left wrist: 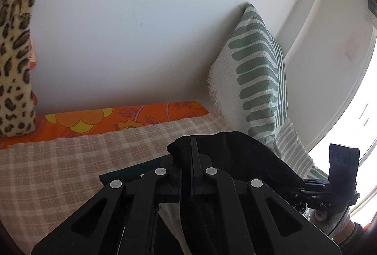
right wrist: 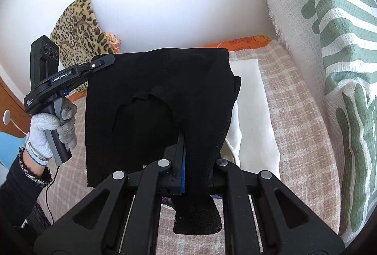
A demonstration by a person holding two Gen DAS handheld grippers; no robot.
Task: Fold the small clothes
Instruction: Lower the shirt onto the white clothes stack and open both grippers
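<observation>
A black knit garment [right wrist: 150, 99] hangs spread between both grippers above the bed; its neckline opening faces the right wrist camera. My left gripper [left wrist: 186, 156] is shut on one edge of the black garment [left wrist: 235, 156]. It also shows in the right wrist view [right wrist: 103, 62], pinching the garment's upper left corner. My right gripper [right wrist: 186, 144] is shut on the garment's lower edge, and cloth drapes over its fingers. The right gripper's body shows in the left wrist view [left wrist: 329, 193], at the garment's far side.
A beige checked blanket [left wrist: 59, 160] covers the bed, over an orange floral sheet [left wrist: 106, 120]. A folded white cloth [right wrist: 252, 113] lies under the garment. A green-striped pillow [left wrist: 256, 71] and a leopard-print cushion [right wrist: 77, 26] lean on the white wall.
</observation>
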